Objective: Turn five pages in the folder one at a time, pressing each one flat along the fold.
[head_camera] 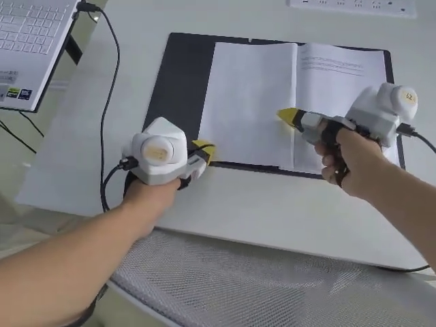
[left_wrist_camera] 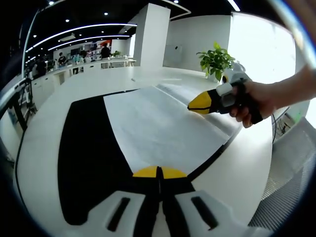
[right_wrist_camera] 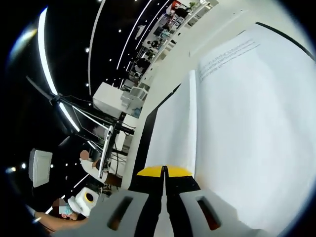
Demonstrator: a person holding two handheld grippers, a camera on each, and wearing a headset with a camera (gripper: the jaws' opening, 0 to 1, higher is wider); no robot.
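left tongs (head_camera: 203,151), lower left of head view: jaws closed, empty, tip over the near edge of the folder (head_camera: 178,88). right tongs (head_camera: 287,116), centre-right: closed too, gripping nothing, tip on the left page (head_camera: 248,102) by the fold. folder lies open on the table (head_camera: 272,211), upper centre. suggest: run right tip along the fold with light, even pressure while left pins the cover.

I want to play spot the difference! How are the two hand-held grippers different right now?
The left hand-held gripper has its tip at the near edge of the black folder. The right hand-held gripper has its tip over the white pages, by the fold. In the head view the left one points rightward and the right one leftward. Both have yellow tips and shut jaws.
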